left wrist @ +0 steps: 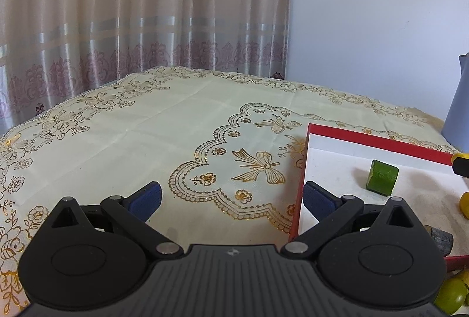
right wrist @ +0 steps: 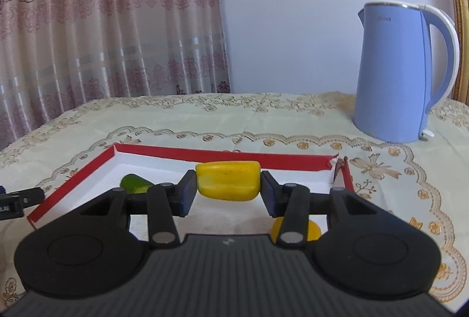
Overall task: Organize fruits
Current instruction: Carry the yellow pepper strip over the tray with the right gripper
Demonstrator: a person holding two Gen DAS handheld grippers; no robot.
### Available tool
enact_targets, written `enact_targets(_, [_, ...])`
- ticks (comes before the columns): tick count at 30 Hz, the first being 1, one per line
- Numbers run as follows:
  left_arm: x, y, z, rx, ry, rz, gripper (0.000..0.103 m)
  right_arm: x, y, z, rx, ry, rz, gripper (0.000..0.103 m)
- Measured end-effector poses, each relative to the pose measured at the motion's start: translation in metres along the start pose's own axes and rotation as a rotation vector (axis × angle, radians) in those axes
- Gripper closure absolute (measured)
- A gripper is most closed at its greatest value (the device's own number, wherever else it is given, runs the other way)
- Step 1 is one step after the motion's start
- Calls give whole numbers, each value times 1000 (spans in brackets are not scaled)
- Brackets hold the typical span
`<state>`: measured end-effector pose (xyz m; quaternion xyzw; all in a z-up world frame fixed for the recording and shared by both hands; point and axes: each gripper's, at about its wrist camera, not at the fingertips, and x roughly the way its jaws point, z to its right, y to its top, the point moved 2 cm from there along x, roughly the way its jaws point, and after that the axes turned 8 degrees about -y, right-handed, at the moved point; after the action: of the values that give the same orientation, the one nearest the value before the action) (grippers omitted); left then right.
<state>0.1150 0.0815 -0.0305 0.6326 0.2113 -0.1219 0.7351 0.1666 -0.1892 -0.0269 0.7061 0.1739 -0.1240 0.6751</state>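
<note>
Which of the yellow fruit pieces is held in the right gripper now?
The long yellow piece, clamped at both ends by the right gripper above the red tray. The other yellow piece lies loose on the tray floor.

We are seeing the tray (right wrist: 187, 154) lying on the table (right wrist: 263, 114), with the kettle (right wrist: 401, 73) standing behind it to the right. A cut fruit piece (left wrist: 382, 177) is sitting inside the tray near its left wall. The right gripper (right wrist: 228, 185) is holding a fruit chunk (right wrist: 228, 180) over the tray, another piece (right wrist: 296, 229) lying below. The left gripper (left wrist: 231, 196) is straddling the tray's left wall.
</note>
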Motion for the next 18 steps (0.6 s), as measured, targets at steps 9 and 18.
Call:
enact_targets(9, [1, -1, 0, 6, -3, -7, 0, 9, -5, 0, 6, -20, -26, 58])
enact_targets(18, [1, -2, 0, 7, -1, -10, 0, 12, -7, -1, 4, -28, -33, 58])
